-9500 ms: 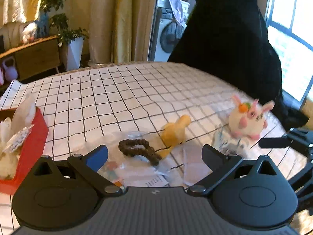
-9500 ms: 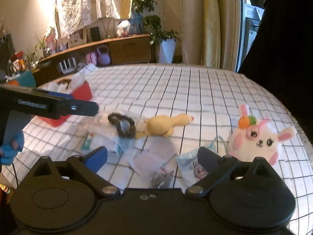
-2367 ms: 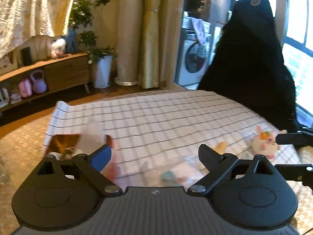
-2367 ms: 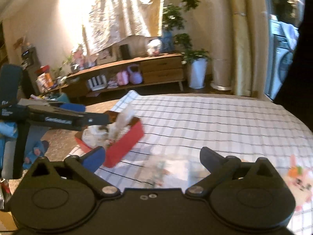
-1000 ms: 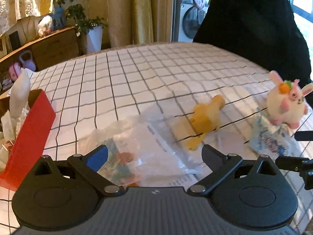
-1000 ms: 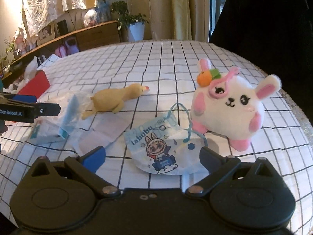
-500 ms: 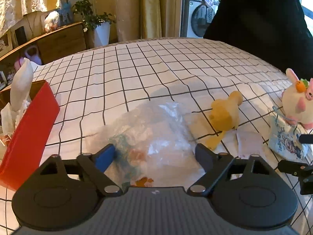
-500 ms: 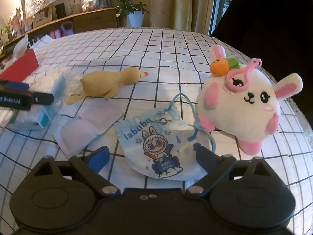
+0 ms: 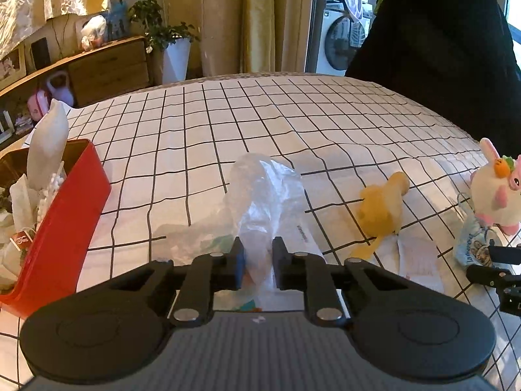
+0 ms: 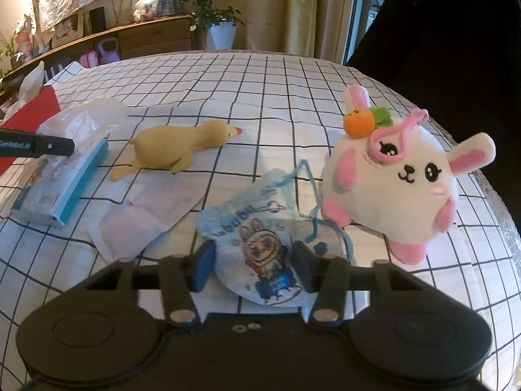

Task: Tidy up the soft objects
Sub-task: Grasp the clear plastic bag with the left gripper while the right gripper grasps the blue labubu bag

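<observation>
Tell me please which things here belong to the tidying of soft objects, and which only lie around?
Belonging to the job:
- plastic bag, pinched by the left gripper
- labubu pouch, between the right gripper fingers
- yellow duck
- bunny plush
- red box

Lying around:
- paper slips
- potted plant
- washing machine

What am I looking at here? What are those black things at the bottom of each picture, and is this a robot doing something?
No robot: a person holds a two-fingered tool in each hand, and a camera on each looks forward. The black shapes are the tools themselves. The left gripper has its jaws shut on a clear plastic bag. The right gripper has closed around a small printed pouch. On the checked tablecloth also lie a yellow toy duck, a plush bunny, some paper slips and a red box on the left.
</observation>
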`<state>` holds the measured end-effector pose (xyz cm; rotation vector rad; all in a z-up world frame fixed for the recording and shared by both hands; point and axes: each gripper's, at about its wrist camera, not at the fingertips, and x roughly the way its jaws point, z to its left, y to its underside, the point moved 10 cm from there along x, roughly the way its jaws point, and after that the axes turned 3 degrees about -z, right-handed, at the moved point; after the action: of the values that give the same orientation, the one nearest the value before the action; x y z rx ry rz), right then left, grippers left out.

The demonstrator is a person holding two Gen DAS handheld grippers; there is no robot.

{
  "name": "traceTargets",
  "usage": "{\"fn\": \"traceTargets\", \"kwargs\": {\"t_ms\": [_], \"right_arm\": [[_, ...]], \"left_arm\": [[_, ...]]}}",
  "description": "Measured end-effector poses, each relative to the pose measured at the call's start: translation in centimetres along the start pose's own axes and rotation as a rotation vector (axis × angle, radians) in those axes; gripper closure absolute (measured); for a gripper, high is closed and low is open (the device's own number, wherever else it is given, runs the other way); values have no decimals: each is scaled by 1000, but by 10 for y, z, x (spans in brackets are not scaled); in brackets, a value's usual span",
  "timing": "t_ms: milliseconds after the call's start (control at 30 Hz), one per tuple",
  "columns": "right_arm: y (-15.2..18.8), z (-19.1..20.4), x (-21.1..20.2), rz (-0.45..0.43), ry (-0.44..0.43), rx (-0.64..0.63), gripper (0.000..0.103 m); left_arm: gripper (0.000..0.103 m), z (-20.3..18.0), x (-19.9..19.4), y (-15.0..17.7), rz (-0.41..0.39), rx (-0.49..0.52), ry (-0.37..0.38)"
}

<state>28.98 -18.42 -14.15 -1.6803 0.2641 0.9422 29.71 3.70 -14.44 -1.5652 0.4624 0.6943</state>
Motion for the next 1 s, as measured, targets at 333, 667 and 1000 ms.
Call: {"fn": "traceTargets", "kwargs": {"t_ms": [333,667,1000], "right_arm": [[-7,-7,-22,-30,-22,58,81],[-32,21,-82,-102,-129,45,82],[-70,78,-126,-150,-235,4,81]], "left_arm": [[93,6,-19,-10,-26,-9,20],[93,14,-62,-23,-55,-28,54],[93,35,-113,-38,-77,-59,70]]}}
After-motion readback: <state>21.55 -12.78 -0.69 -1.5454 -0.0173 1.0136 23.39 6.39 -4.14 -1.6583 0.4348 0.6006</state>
